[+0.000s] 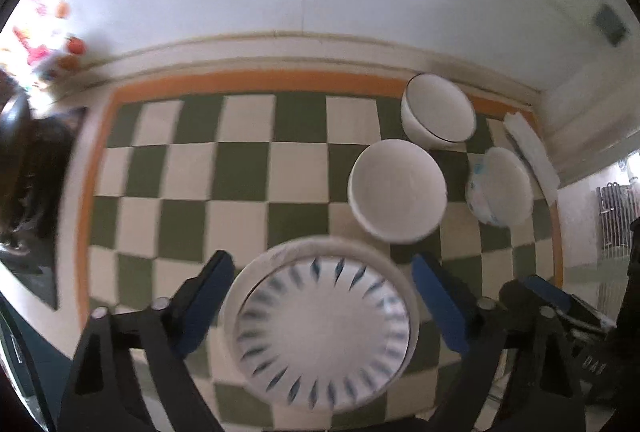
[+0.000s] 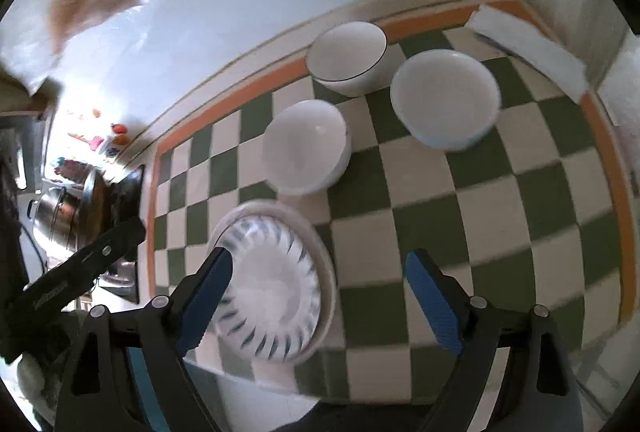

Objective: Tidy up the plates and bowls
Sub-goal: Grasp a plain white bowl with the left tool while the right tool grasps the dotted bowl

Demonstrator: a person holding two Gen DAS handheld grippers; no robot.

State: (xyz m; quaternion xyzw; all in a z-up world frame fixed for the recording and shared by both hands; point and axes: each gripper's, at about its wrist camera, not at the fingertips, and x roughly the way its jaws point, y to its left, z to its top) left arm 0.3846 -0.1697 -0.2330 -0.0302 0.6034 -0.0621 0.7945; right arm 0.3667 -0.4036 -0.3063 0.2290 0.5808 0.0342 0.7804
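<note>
Near the desk's front edge, the patterned plate (image 1: 322, 336) lies flat on the checkered cloth (image 1: 240, 171), stacked on a plain white plate. Behind it stands a white bowl (image 1: 397, 190); a dark-rimmed bowl (image 1: 438, 108) and a blue-patterned bowl (image 1: 500, 185) stand toward the far right corner, beside a folded white cloth (image 1: 530, 153). Left gripper (image 1: 322, 306): jaws apart, straddling the plate. Right gripper (image 2: 318, 306): jaws apart, holding nothing.
</note>
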